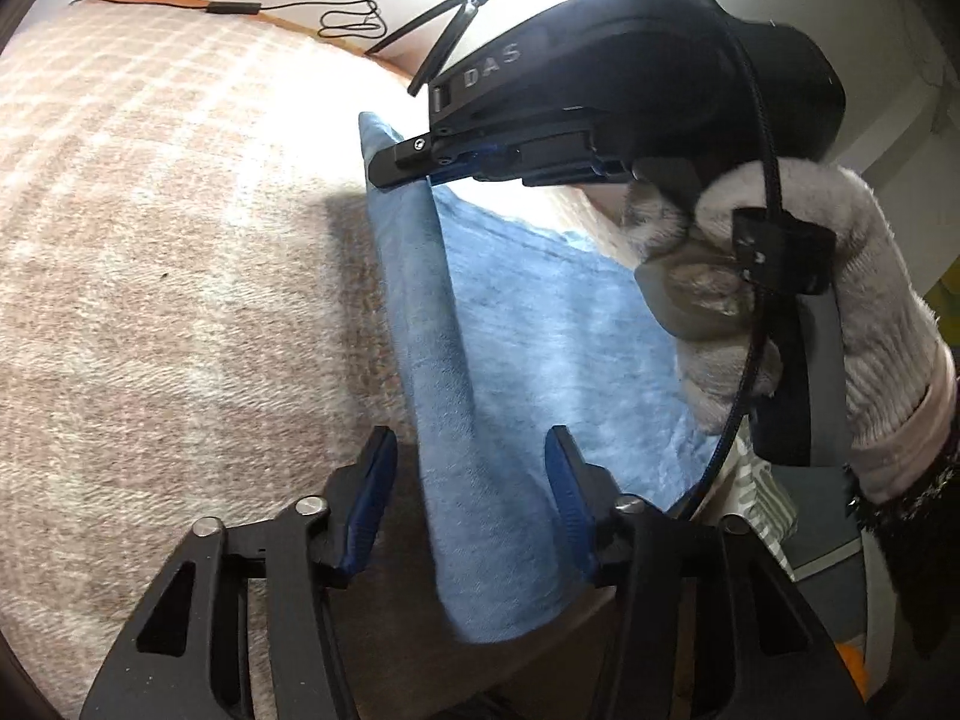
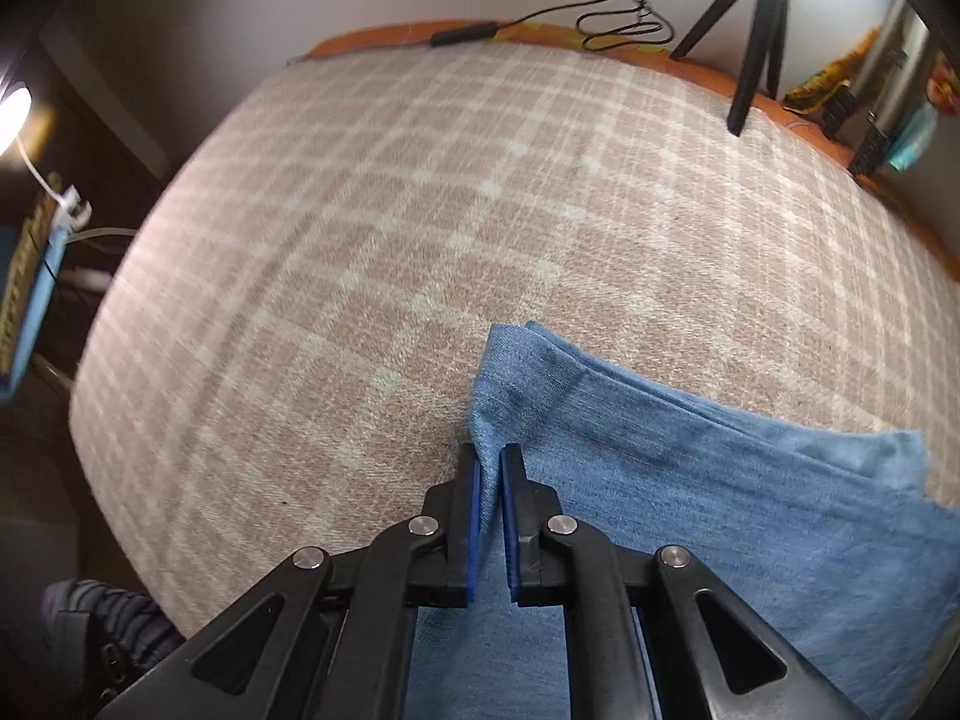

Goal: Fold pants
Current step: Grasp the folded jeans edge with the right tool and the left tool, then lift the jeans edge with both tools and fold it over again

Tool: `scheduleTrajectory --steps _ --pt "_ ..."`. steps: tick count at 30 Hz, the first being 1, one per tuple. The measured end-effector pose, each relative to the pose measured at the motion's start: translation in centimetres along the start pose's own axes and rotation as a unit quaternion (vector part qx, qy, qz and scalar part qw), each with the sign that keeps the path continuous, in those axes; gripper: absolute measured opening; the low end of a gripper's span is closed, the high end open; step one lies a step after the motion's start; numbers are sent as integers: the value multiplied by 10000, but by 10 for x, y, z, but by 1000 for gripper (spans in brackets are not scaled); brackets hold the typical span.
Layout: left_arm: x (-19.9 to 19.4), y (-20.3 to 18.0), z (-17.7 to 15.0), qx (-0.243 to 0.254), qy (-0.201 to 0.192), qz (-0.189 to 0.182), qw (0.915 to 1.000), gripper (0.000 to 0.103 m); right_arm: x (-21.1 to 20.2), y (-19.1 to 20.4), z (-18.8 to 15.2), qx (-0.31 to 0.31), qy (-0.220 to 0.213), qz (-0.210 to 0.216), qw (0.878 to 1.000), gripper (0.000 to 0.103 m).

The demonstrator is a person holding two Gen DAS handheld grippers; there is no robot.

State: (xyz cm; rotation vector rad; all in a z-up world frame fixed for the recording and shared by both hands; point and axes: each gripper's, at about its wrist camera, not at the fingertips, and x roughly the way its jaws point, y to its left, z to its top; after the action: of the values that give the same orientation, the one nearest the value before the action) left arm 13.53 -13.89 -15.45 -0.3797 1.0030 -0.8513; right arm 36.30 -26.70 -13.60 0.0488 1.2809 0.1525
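Note:
Light blue denim pants (image 1: 540,324) lie folded on a bed with a pink-and-white plaid blanket (image 1: 150,240). My left gripper (image 1: 471,450) is open, its fingers on either side of the raised left edge of the pants, with cloth between them. My right gripper (image 1: 408,171), held by a gloved hand, is shut on the same edge farther away. In the right wrist view the right gripper (image 2: 491,462) pinches the pants (image 2: 690,510) at the folded edge, near the hem corner.
A black tripod (image 2: 756,24) and a looped black cable (image 2: 624,18) stand at the bed's far edge against the wall. A lamp and a blue box (image 2: 30,300) sit left of the bed. The blanket (image 2: 360,240) stretches left and ahead.

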Motion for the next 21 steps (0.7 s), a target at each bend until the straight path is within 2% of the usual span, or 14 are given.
scheduleTrajectory --steps 1,5,16,21 --pt "1 -4 -1 54 -31 4 10000 23 -4 -4 -2 55 -73 69 9999 4" --pt "-4 -14 -1 322 -196 1 9993 15 -23 -23 -10 290 -337 341 9984 3" --pt "-11 -43 17 844 -282 -242 9957 13 -56 -53 -27 1064 -1082 959 9838 2" --pt "9 -66 21 1011 -206 -425 9937 13 -72 -75 -37 1282 -1307 1073 9772 2"
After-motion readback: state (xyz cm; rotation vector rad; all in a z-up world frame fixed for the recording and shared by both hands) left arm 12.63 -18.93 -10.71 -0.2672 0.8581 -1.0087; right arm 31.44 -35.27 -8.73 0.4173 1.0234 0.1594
